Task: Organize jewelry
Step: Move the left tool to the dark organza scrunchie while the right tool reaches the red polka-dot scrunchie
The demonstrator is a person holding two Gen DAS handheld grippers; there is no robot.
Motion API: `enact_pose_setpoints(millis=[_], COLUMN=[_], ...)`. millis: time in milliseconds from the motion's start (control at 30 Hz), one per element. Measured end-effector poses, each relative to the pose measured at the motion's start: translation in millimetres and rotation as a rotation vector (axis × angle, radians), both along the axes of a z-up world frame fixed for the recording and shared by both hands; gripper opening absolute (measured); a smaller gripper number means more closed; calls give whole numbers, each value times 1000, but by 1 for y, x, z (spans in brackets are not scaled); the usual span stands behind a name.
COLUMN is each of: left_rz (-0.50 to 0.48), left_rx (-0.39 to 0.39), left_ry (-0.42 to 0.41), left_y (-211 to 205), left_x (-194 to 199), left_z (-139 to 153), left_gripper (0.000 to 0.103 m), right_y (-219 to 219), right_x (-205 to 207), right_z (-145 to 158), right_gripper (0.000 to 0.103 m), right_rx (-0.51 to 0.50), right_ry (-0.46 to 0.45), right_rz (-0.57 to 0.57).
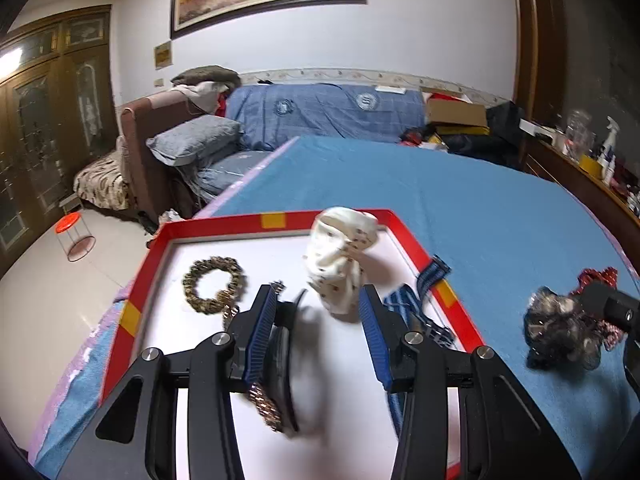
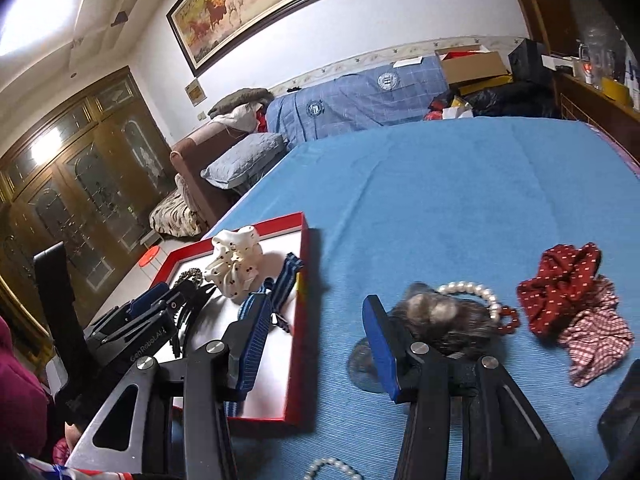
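Observation:
A red-rimmed white tray [image 1: 276, 221] lies on the blue bedspread; it also shows in the right wrist view [image 2: 298, 320]. In it lie a gold chain bracelet [image 1: 213, 285], a cream dotted scrunchie [image 1: 342, 258], a blue striped bow [image 1: 424, 288] and a black hair clip [image 1: 286, 356]. My left gripper [image 1: 318, 300] is open above the tray, the clip by its left finger. My right gripper [image 2: 316, 316] is open over the bedspread beside the tray. A furry brown scrunchie [image 2: 436, 318] lies by its right finger, touching a pearl bracelet [image 2: 476, 290].
A red dotted scrunchie [image 2: 560, 280] and a red checked scrunchie [image 2: 596, 334] lie on the bed to the right, with a red bead bracelet [image 2: 510, 320]. Another pearl string [image 2: 332, 468] lies near the bottom. A sofa [image 1: 328, 116] stands beyond the bed.

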State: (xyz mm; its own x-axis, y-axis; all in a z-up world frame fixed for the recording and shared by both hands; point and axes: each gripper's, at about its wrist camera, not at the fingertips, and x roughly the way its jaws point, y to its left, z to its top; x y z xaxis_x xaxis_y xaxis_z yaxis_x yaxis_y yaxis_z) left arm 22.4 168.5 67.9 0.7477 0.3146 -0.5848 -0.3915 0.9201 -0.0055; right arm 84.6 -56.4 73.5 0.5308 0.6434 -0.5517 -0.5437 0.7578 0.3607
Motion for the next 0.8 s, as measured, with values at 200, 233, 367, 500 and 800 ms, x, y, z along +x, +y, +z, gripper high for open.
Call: enact_pose_setpoints(millis=[200,233,367,500,800], left_rz=[-49,-62,-129,-196,-412], left_rx=[27,22,-18,-38,-137], left_ry=[-7,-9,8,20,74], left_y=[-22,-27,-44,-67,-124], left_x=[-4,-5,-4,-2,14], left_z=[12,15,20,26,29], left_gripper=[42,42,42,42,66], right_y=[-32,-40,-72,-100,-147], right_x=[0,2,11,15,20], right_z=[7,8,10,17,25], right_gripper=[52,52,52,52,55], right_rx=[0,6,46,98,196], right_ry=[-53,-54,-43,-41,-22], right_rz=[-60,-75,-138,-197,-296])
